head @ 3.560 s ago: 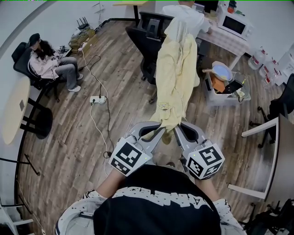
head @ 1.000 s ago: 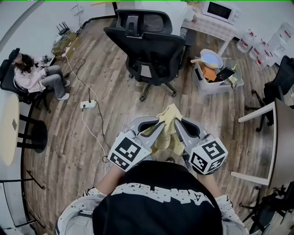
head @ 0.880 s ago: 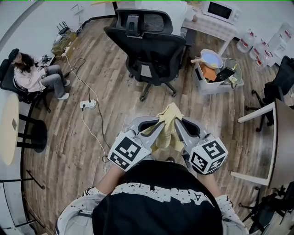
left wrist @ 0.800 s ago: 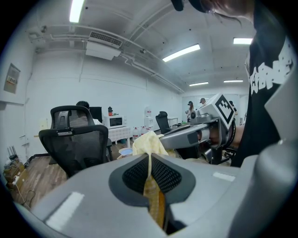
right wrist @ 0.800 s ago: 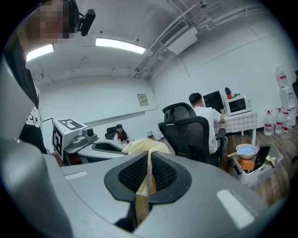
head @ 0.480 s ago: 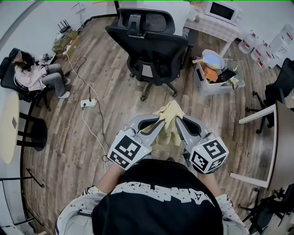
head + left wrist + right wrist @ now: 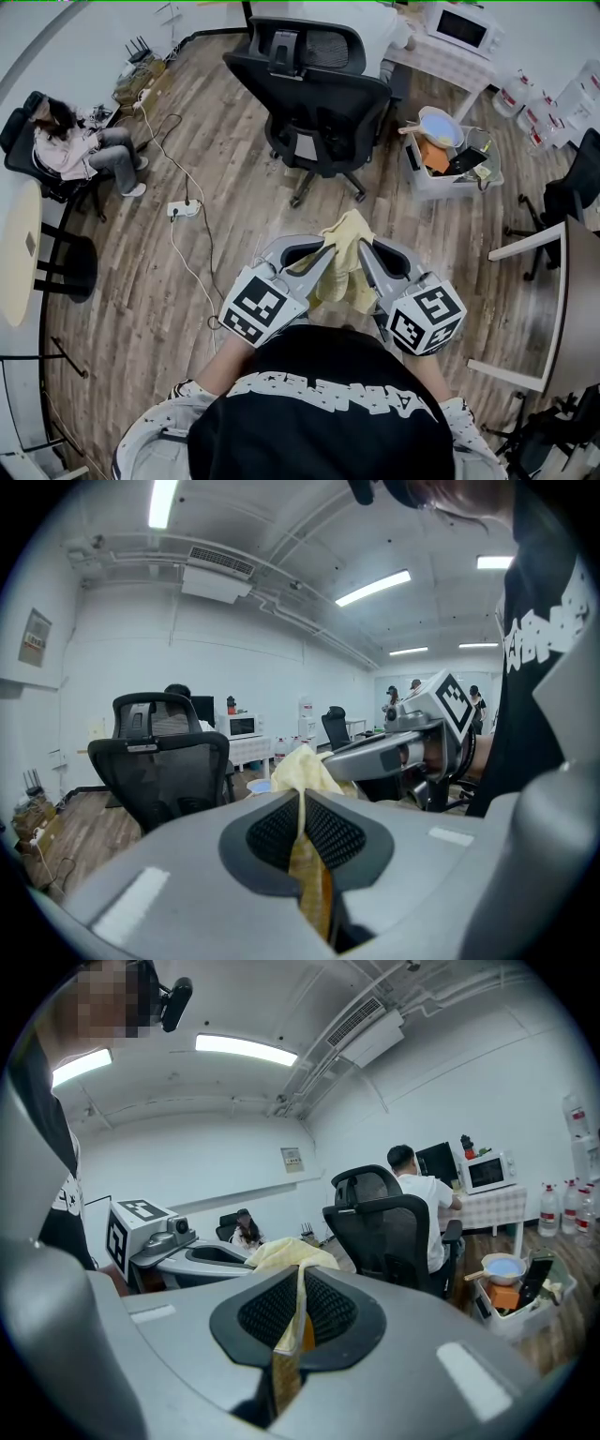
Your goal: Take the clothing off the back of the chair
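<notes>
A pale yellow garment (image 7: 345, 261) hangs bunched between my two grippers, close in front of the person's body. My left gripper (image 7: 326, 251) is shut on its cloth (image 7: 302, 799), which runs down between the jaws. My right gripper (image 7: 362, 249) is shut on the same garment (image 7: 286, 1321). The black mesh office chair (image 7: 323, 103) stands beyond them on the wooden floor, its back bare. The chair (image 7: 164, 766) shows left of centre in the left gripper view, and the chair (image 7: 389, 1227) right of centre in the right gripper view.
A white bin (image 7: 448, 161) with a bowl and clutter sits right of the chair. A power strip (image 7: 186, 208) and cables lie on the floor at left. A seated person (image 7: 80, 150) is at far left, another person (image 7: 422, 1194) sits at a desk behind the chair. A table edge (image 7: 539, 246) is at right.
The garment, earlier draped long from the chair back, is now off the chair and gathered short between both grippers. Over the last second the grippers have barely shifted.
</notes>
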The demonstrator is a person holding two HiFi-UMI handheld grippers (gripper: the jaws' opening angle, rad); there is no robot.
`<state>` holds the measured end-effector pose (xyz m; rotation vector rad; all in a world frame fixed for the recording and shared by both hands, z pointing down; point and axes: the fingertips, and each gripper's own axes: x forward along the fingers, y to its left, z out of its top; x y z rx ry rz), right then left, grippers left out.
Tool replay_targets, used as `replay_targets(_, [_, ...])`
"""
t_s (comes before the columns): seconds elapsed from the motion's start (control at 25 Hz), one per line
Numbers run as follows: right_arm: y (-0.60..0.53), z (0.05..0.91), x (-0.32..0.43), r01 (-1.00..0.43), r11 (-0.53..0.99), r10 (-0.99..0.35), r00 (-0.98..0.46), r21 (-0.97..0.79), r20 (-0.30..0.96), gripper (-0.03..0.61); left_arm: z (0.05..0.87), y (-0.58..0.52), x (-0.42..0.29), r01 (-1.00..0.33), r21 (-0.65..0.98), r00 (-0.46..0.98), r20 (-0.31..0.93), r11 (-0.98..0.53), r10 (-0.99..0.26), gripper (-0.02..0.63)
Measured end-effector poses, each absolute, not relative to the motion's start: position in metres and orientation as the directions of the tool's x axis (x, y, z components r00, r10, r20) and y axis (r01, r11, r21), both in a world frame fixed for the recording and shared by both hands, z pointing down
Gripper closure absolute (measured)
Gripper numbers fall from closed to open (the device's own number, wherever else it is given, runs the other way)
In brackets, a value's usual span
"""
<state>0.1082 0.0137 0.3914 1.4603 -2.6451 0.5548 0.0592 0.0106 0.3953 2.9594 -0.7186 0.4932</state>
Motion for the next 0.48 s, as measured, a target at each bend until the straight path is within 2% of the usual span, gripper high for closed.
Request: replay_targets(0.48, [0.0168,0.3904,0.1107,-0.829,0.486,-0.805,-0.548,-0.276,0.228,0.549,0.3961,0.0148,0.0609,-0.459,-0.023,0.837,0.323,-0.888,-0.441,0.601])
